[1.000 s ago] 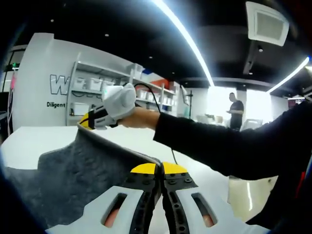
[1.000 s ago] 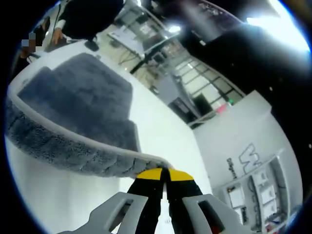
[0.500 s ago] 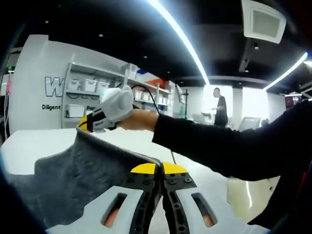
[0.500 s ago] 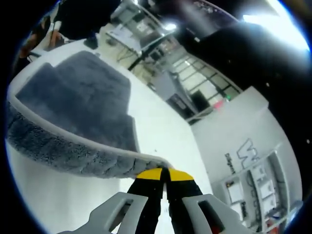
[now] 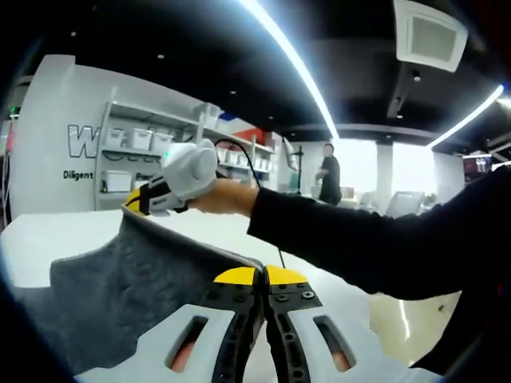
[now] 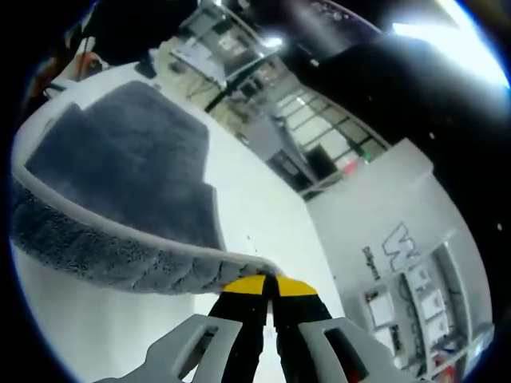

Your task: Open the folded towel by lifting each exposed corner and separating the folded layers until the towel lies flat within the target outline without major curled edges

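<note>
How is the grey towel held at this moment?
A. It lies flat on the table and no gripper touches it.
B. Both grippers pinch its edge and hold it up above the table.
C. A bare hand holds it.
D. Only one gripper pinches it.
B: the left gripper and the right gripper are each shut on the towel's pale edge, which stretches raised above the white table.

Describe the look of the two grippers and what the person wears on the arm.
Each gripper, left gripper and right gripper, has white slotted jaws with black inner edges and yellow tips. The right gripper has a rounded white body with a black cable trailing from it. The arm wears a long black sleeve.
</note>
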Action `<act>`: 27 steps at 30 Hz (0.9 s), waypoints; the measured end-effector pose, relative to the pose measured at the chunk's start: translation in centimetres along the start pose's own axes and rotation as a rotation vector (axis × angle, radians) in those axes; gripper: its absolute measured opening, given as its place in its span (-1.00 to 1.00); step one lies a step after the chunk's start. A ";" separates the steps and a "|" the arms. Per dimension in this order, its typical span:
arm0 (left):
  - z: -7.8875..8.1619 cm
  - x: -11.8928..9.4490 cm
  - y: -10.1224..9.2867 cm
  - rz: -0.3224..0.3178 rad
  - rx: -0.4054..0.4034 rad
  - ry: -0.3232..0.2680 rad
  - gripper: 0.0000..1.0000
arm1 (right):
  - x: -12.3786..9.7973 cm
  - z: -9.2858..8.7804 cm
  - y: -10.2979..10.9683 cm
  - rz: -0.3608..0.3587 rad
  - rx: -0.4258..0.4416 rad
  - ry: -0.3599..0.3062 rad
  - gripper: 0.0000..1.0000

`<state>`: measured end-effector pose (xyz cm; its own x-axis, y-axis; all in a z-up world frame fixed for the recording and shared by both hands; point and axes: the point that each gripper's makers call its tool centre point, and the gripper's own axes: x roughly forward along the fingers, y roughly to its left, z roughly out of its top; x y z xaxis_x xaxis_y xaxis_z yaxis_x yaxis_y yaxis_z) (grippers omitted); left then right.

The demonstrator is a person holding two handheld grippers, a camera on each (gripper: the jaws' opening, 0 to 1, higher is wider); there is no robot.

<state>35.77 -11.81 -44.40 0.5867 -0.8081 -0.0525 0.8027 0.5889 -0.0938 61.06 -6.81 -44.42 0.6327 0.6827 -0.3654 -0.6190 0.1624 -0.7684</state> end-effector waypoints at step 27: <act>-0.1 2.8 -2.2 -0.061 0.021 0.020 -1.00 | -3.5 -4.3 -0.3 -0.036 0.020 0.049 -1.00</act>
<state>35.66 -15.37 -44.47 0.5343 -0.8426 -0.0673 0.8393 0.5383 -0.0761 61.04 -12.27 -45.17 0.6768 0.6404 -0.3632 -0.6041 0.2011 -0.7711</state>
